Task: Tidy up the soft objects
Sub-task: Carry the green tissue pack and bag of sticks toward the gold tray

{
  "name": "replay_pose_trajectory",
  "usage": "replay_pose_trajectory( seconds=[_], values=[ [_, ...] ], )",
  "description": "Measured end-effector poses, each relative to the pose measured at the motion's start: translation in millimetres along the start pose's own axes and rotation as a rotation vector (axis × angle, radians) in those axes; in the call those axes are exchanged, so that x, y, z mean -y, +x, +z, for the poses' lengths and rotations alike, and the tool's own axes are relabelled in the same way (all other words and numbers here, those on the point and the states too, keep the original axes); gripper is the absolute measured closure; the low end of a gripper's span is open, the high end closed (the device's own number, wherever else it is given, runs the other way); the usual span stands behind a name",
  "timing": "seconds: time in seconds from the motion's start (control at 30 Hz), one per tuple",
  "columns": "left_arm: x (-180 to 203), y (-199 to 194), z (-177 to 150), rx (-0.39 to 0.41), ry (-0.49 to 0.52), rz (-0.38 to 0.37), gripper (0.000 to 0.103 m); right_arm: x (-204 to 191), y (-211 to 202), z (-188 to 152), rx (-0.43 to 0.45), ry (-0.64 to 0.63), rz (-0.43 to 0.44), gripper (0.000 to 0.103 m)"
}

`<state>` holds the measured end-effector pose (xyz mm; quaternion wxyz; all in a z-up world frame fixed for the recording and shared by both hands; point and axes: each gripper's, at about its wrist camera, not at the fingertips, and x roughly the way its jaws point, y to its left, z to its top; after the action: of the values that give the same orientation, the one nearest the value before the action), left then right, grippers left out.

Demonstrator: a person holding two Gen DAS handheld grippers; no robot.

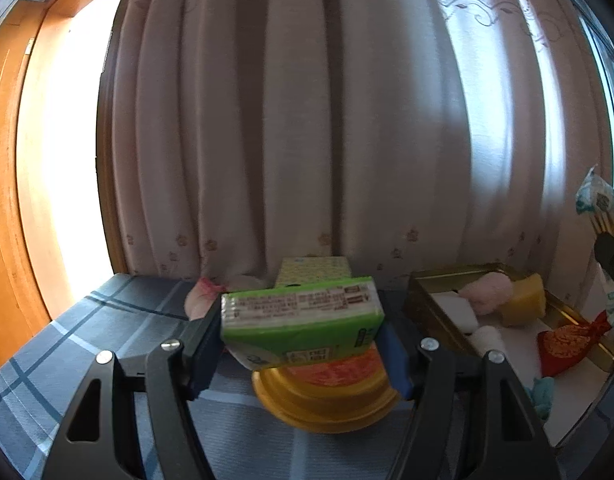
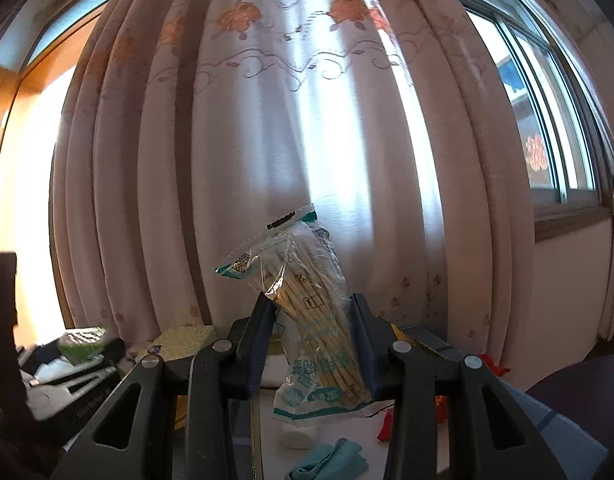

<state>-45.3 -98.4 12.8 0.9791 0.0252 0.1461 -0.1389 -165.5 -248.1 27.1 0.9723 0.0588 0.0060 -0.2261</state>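
My left gripper (image 1: 301,330) is shut on a green tissue pack (image 1: 303,316), held above the blue plaid cloth (image 1: 87,344). Under the pack sits a yellow lidded tub (image 1: 327,400) with an orange label. To the right a gold-rimmed tray (image 1: 435,304) holds a pink fluffy piece (image 1: 489,296), a yellow sponge (image 1: 525,300), white pads (image 1: 459,312) and a red pouch (image 1: 567,342). My right gripper (image 2: 313,344) is shut on a clear bag of wooden sticks (image 2: 307,320), held upright. The same bag (image 1: 601,204) shows at the left wrist view's right edge.
A pale curtain (image 1: 327,120) hangs close behind the table. A patterned green box (image 1: 315,270) and a pink item (image 1: 201,300) lie at its foot. A teal cloth (image 2: 331,460) and a white roll (image 2: 299,436) lie below the right gripper. A window (image 2: 547,120) is at right.
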Motion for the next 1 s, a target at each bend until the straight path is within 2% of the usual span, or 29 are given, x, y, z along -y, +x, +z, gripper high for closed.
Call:
replay_pose_trajectory(
  seconds=[0.1,0.23,0.67,1.0],
  values=[
    [7,0,0,0.0,0.008,-0.014,0.035,5,4,1,-0.011,0.021,0.0,0.062],
    [12,2,0,-0.004,0.007,-0.02,0.035,8,3,4,0.01,-0.036,-0.024,0.062],
    [35,1,1,-0.005,0.027,-0.067,0.035,56,7,9,0.002,-0.025,-0.135,0.062],
    [62,-2,2,0.019,0.046,-0.142,0.035,76,15,11,-0.033,-0.012,-0.159,0.062]
  ],
)
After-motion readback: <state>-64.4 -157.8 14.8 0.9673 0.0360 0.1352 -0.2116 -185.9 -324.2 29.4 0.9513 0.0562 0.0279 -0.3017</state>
